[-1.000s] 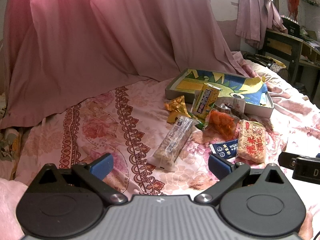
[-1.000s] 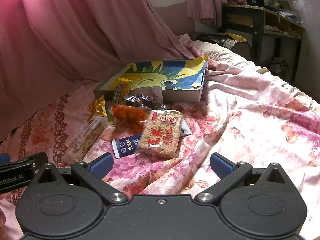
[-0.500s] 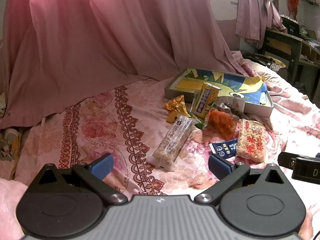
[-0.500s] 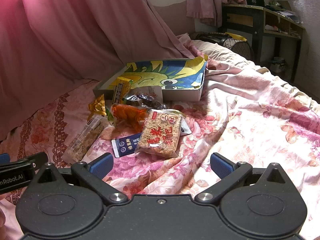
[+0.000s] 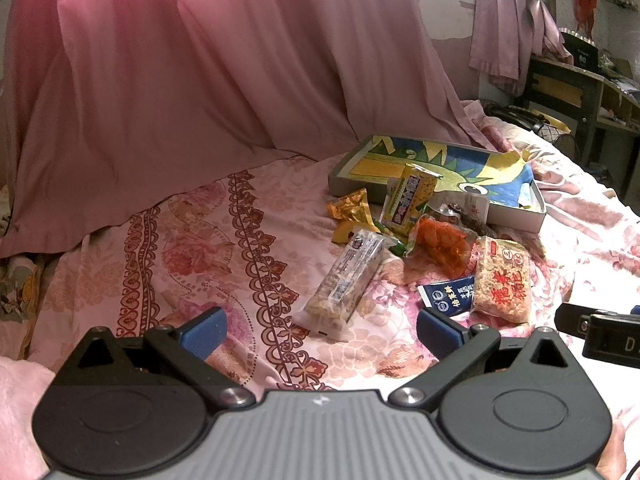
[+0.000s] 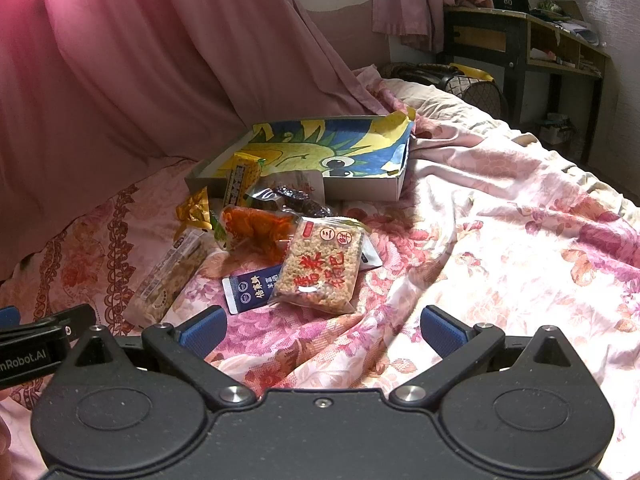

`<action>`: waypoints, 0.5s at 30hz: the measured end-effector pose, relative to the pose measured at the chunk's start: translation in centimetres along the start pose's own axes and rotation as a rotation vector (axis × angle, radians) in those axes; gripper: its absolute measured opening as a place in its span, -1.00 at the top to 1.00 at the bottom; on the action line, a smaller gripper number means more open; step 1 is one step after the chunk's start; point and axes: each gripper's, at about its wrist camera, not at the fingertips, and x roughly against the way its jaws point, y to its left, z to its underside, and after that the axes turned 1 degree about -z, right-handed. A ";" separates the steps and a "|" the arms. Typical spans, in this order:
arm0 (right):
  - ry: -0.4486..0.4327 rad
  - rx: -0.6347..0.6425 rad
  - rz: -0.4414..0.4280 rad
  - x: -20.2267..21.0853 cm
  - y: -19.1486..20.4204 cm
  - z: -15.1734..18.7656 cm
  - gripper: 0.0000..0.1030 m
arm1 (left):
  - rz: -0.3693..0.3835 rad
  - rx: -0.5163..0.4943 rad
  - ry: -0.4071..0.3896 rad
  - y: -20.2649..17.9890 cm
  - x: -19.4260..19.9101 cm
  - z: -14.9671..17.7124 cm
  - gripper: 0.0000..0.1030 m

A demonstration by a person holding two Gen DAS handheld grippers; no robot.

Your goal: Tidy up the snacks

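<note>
Both grippers hung low over a bed covered by a pink floral sheet (image 6: pixel 500 216), with nothing between their fingers. The left gripper (image 5: pixel 318 330) had its blue-padded fingers spread wide apart over the patterned border of the sheet. The right gripper (image 6: pixel 322 330) was spread just as wide, above a rumpled fold of the sheet.

The snacks lay in a loose heap on the sheet, far of both grippers and near a shallow box (image 6: pixel 362 190) with a blue and yellow cartoon picture inside it. The box sat at the far edge of the heap, and no snack could be seen lying inside it.

Nearest the right gripper was a clear packet of rice crackers (image 6: pixel 320 266) with red lettering, lying flat and overlapping a dark blue sachet (image 6: pixel 252 288) to its left. Left of those a long clear-wrapped bar (image 5: pixel 346 276) lay at a slant on the sheet, the closest snack to the left gripper. Behind the crackers sat an orange bag (image 6: pixel 256 230), touching them. Farther back a yellow packet (image 5: pixel 412 198) stood tilted against the near wall of the box, with a small gold wrapper (image 5: pixel 350 208) to its left and a bag of dark pieces (image 6: pixel 290 198) to its right.

A pink curtain (image 5: pixel 200 80) hung behind the bed on the left, and a dark desk (image 6: pixel 520 36) stood at the far right.
</note>
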 end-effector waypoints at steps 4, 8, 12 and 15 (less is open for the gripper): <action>0.001 0.000 0.000 0.0 0.0 -0.1 -0.99 | 0.001 0.001 0.000 0.0 0.1 0.0 -0.99; 0.001 0.000 0.000 0.0 0.0 0.0 -0.99 | 0.003 -0.002 0.000 -0.5 0.4 0.7 -0.99; 0.002 0.000 0.001 0.0 0.0 -0.1 -0.99 | 0.002 -0.001 0.000 -0.4 0.3 0.5 -0.99; 0.002 0.000 0.001 0.0 0.1 -0.2 -0.99 | 0.002 -0.001 0.001 -0.4 0.3 0.5 -0.99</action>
